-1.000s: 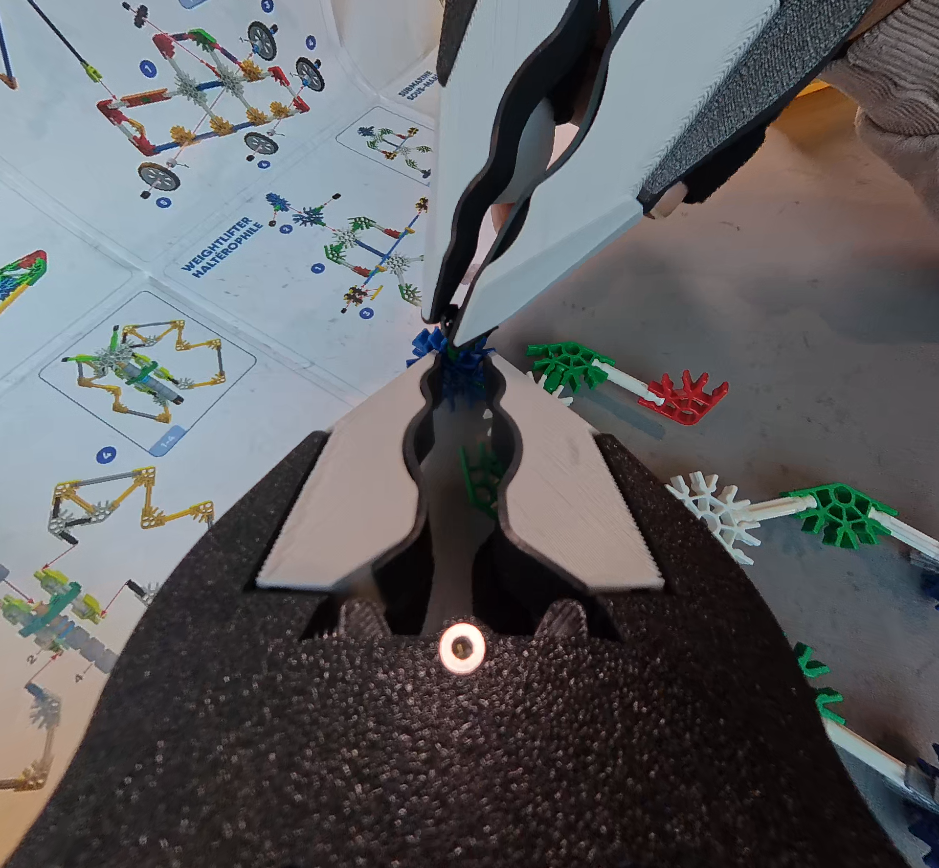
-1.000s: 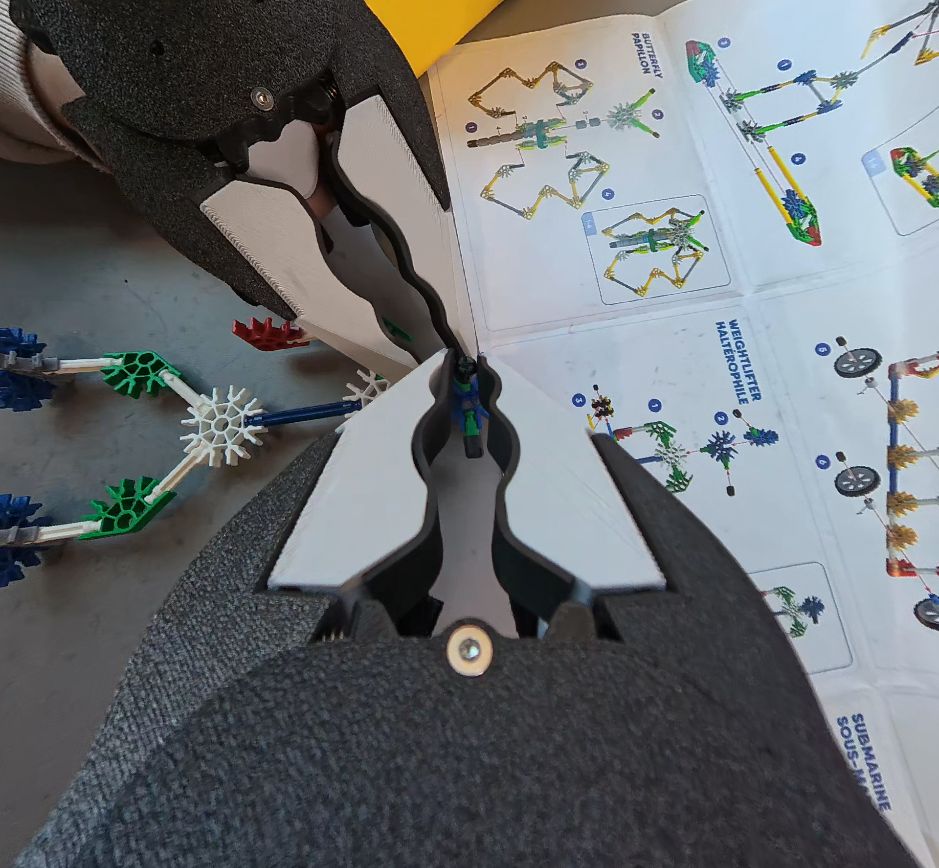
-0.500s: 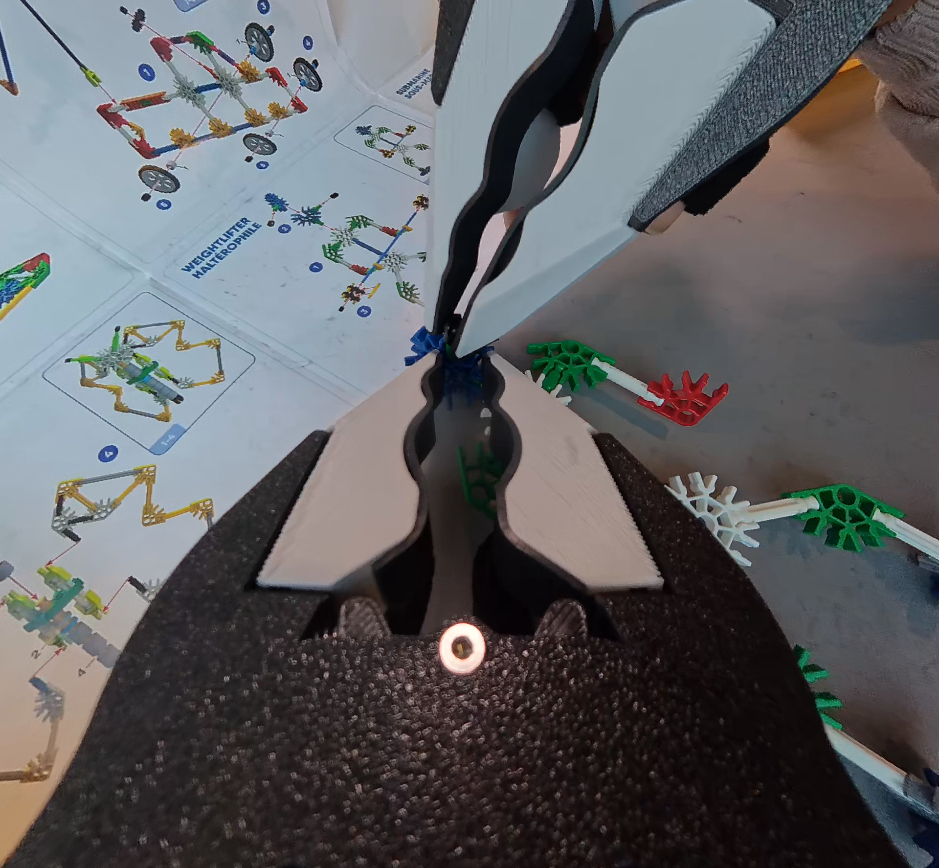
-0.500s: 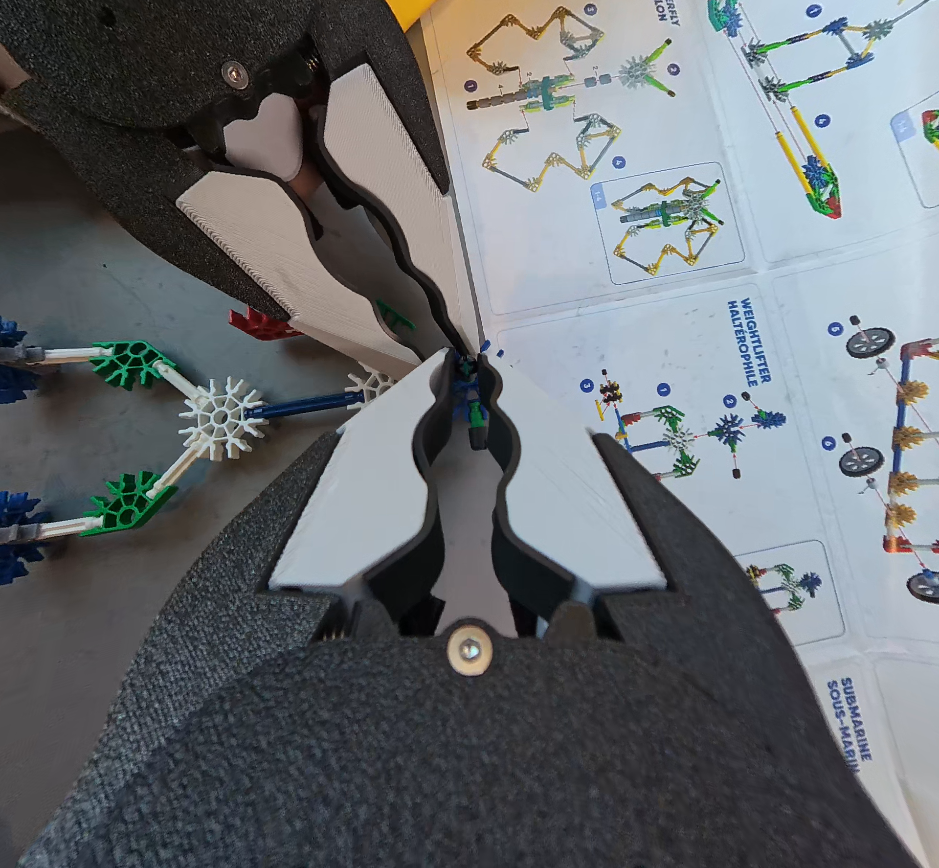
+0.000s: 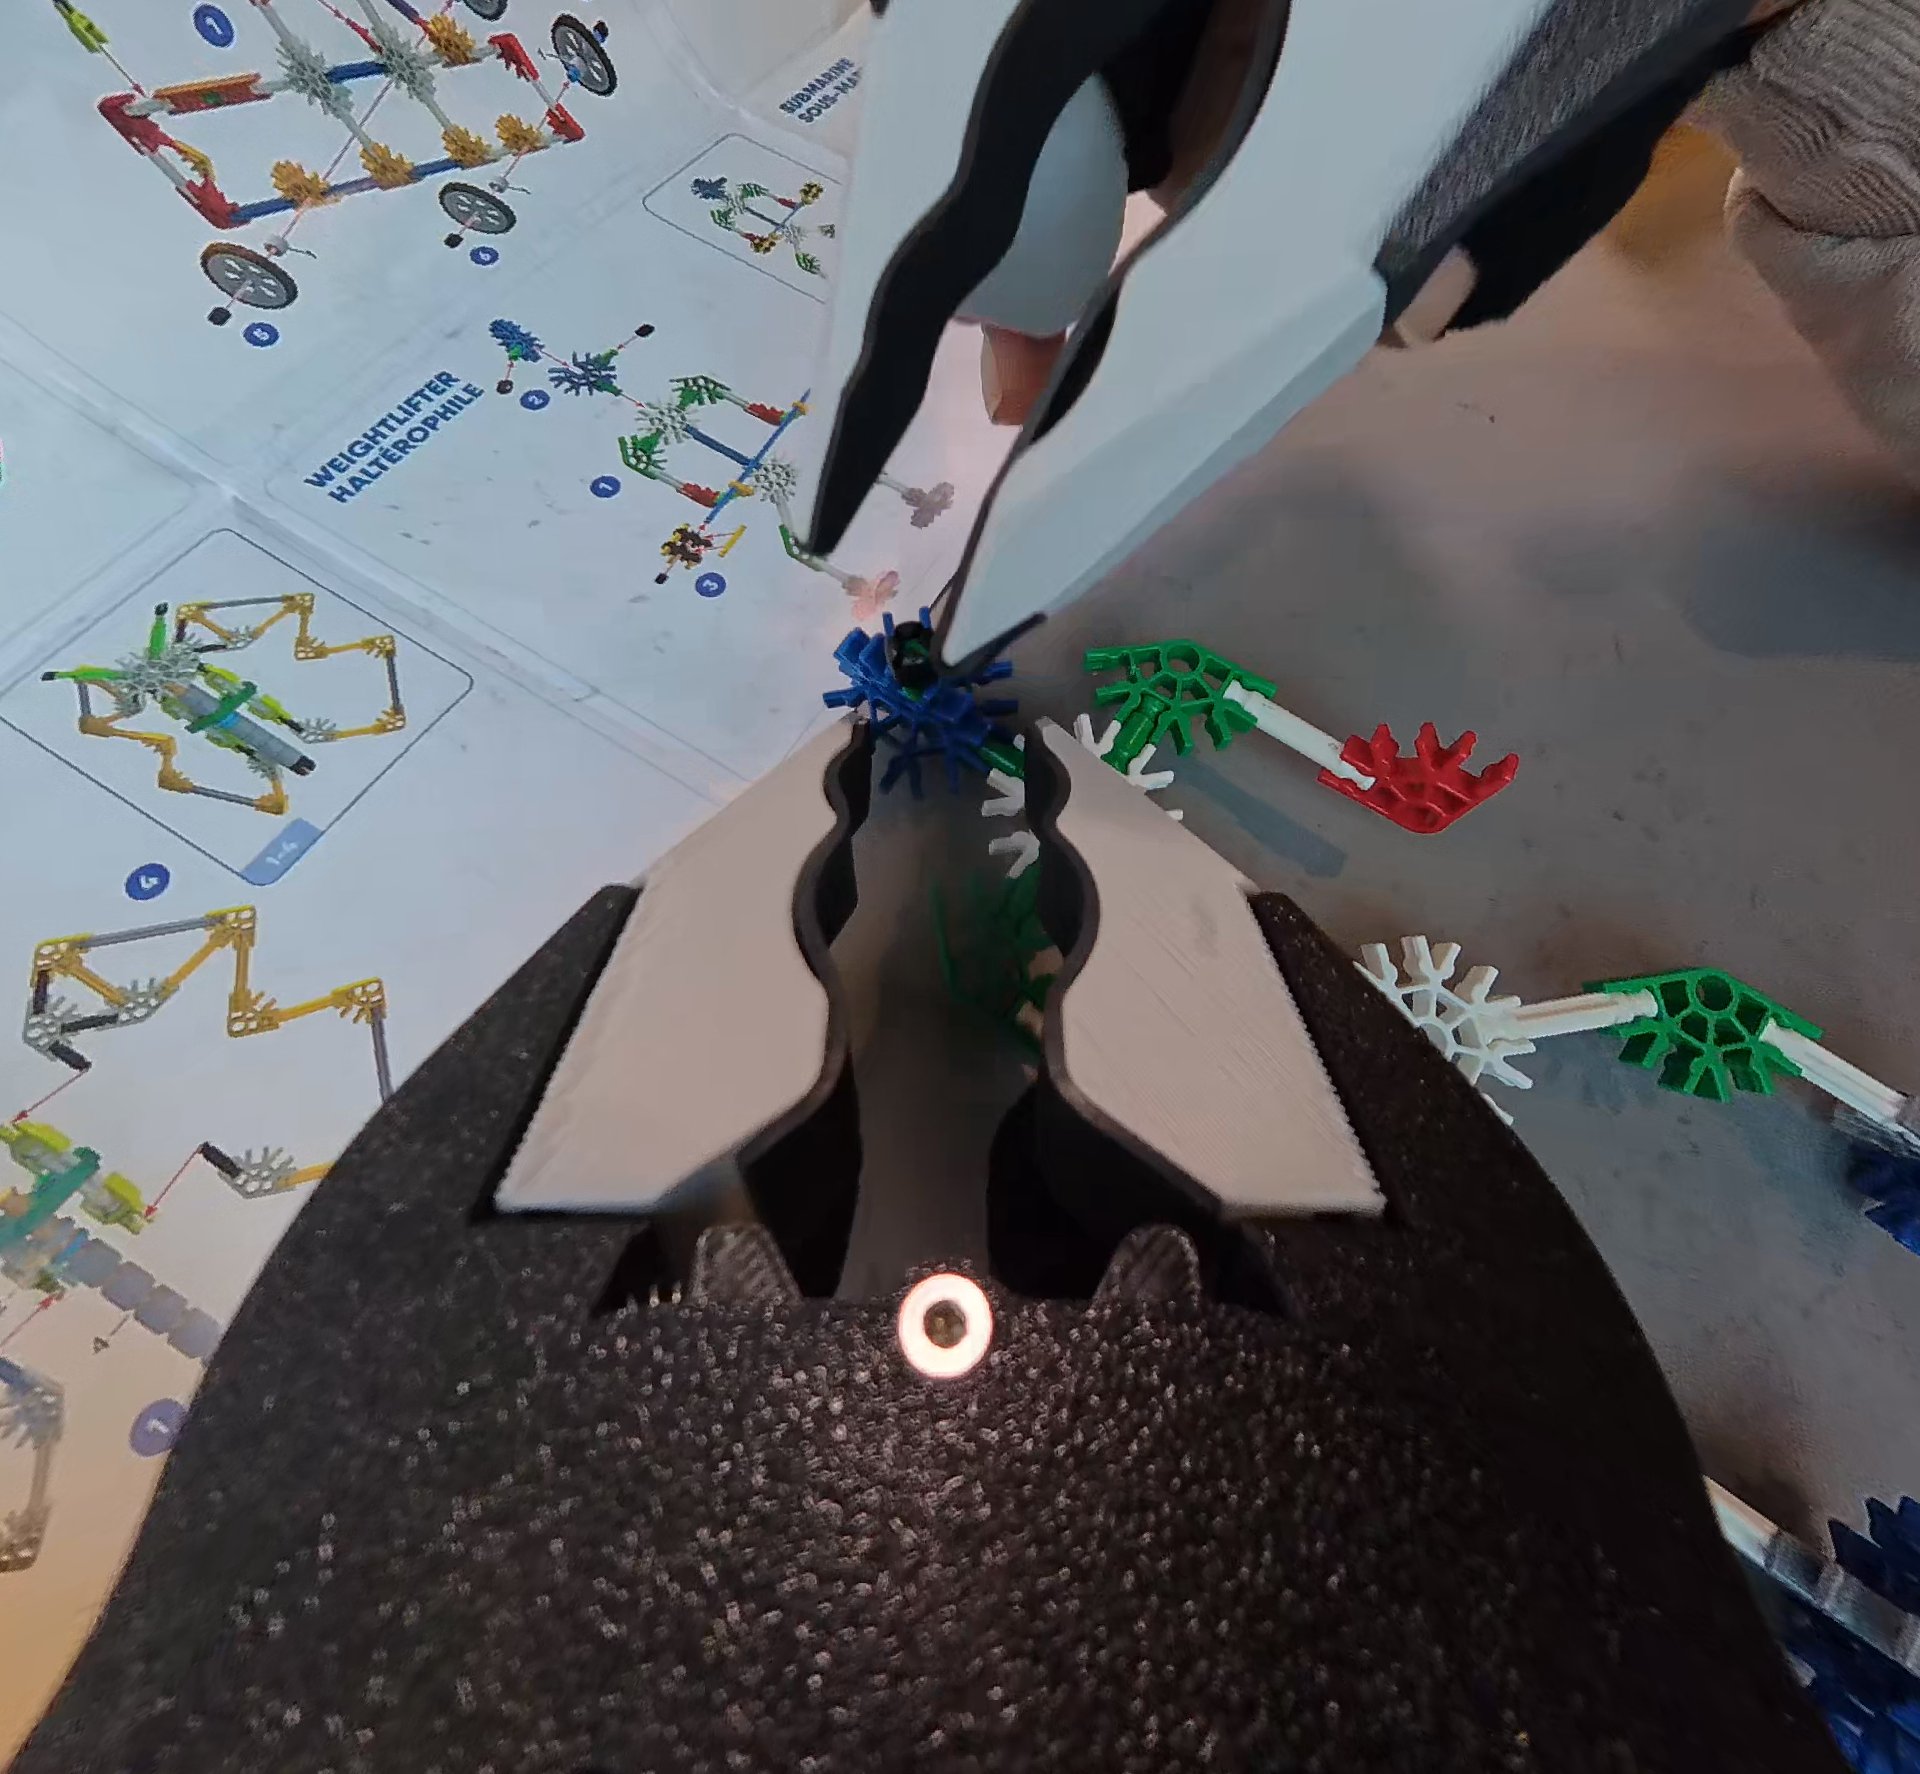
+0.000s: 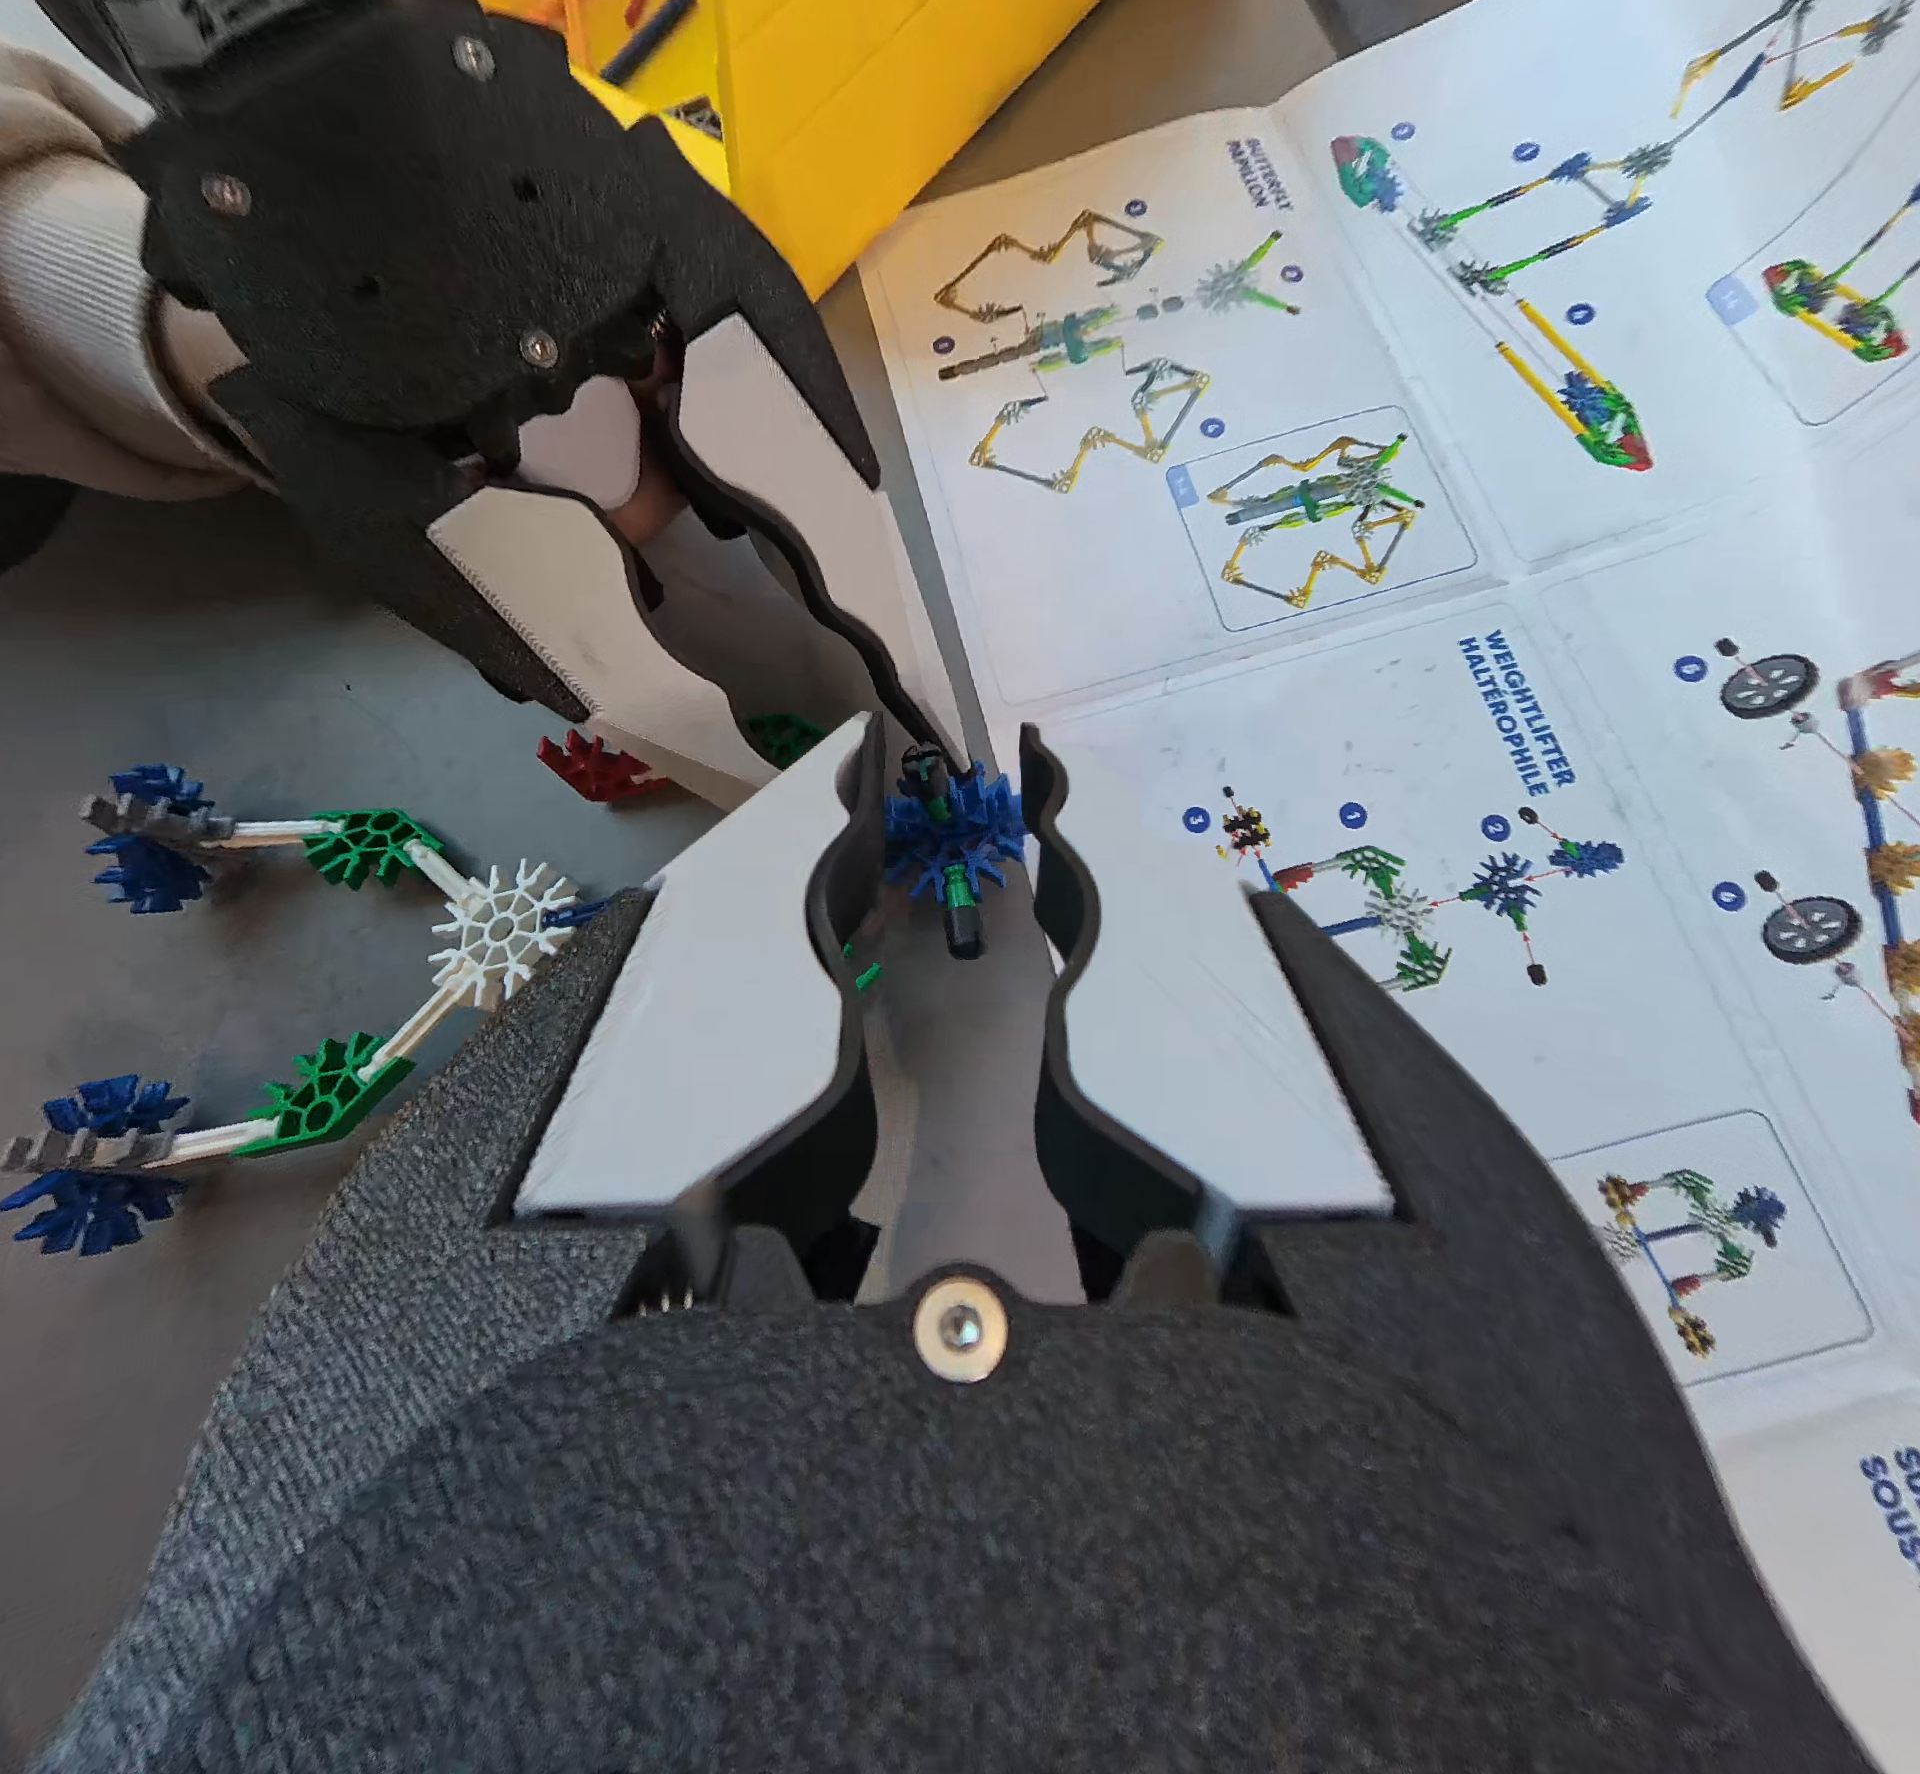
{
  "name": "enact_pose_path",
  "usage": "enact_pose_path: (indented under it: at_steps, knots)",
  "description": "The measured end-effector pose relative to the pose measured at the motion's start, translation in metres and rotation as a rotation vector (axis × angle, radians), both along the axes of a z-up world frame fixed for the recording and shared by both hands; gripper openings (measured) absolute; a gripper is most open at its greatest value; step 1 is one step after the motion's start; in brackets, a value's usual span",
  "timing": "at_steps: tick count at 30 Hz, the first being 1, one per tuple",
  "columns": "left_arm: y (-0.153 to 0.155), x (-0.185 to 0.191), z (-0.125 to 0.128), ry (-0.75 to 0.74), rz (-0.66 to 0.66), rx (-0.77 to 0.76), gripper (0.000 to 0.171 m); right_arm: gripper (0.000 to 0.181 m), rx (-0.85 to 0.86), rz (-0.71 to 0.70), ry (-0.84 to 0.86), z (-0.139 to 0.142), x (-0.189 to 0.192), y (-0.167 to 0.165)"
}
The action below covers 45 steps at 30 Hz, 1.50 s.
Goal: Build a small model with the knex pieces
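Note:
A small piece of blue snowflake connectors (image 5: 914, 706) on a green rod with a black end cap lies at the edge of the instruction sheet. In the right wrist view this piece (image 6: 951, 825) sits between the parted fingers of my right gripper (image 6: 948, 732), which do not press it. My left gripper (image 5: 948, 737) has its fingers slightly apart, with the blue piece just beyond the tips. The right gripper (image 5: 888, 600) comes in from above with its tips spread. A left gripper finger (image 6: 623, 602) reaches in from the upper left, its tip by the cap.
A built chain with a white snowflake (image 6: 504, 929), green connectors (image 5: 1704, 1033), white rods and a red connector (image 5: 1418, 779) lies on the grey table (image 5: 1558, 529). The printed sheet (image 6: 1091, 644) covers the other side. A yellow box (image 6: 935, 10) stands behind. A sleeve (image 6: 62, 322) shows. Spacing between my two grippers at the tips: around 4 cm.
Both grippers were shut on the blue piece, tip to tip. Now both have parted their fingers, and the right gripper has drawn back a little, so the whole piece shows.

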<state>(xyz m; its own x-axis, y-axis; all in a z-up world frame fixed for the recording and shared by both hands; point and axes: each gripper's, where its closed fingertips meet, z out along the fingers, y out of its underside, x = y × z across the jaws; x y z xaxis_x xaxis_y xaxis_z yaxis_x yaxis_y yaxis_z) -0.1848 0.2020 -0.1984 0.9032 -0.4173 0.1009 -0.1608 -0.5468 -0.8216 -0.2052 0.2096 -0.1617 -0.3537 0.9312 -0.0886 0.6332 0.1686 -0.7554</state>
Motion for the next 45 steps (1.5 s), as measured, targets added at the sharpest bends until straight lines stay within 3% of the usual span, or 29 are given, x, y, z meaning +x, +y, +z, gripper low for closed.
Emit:
enact_pose_path:
  at_steps: [4,10,28,29,30,33,37,45]
  knots:
    - [0.000,0.001,0.000,0.017,-0.002,0.012,0.026,0.018,0.028,-0.002,0.015,0.006,0.004,0.006]
    - [0.001,0.003,0.001,0.031,0.002,0.022,0.019,0.007,0.116,0.034,-0.057,-0.016,0.003,-0.003]
    - [0.001,0.004,0.000,0.065,0.005,0.036,0.012,0.006,0.214,0.034,-0.113,-0.017,0.008,-0.004]
    - [0.000,0.006,-0.001,0.058,-0.007,0.026,0.013,0.004,0.224,0.045,-0.147,-0.023,0.010,-0.004]
    - [-0.001,0.009,-0.005,0.069,-0.017,0.004,0.009,0.004,0.295,0.075,-0.261,-0.047,0.022,0.001]
    - [0.000,0.006,-0.003,0.153,-0.002,0.044,0.004,0.000,0.310,0.088,-0.105,-0.042,0.014,-0.001]
    - [0.000,0.002,0.011,0.052,0.015,0.059,0.006,0.000,0.278,0.097,-0.100,-0.028,0.017,-0.002]
    - [-0.005,-0.003,0.008,-0.122,0.015,-0.016,0.022,0.009,0.081,0.066,-0.012,-0.015,0.016,-0.001]
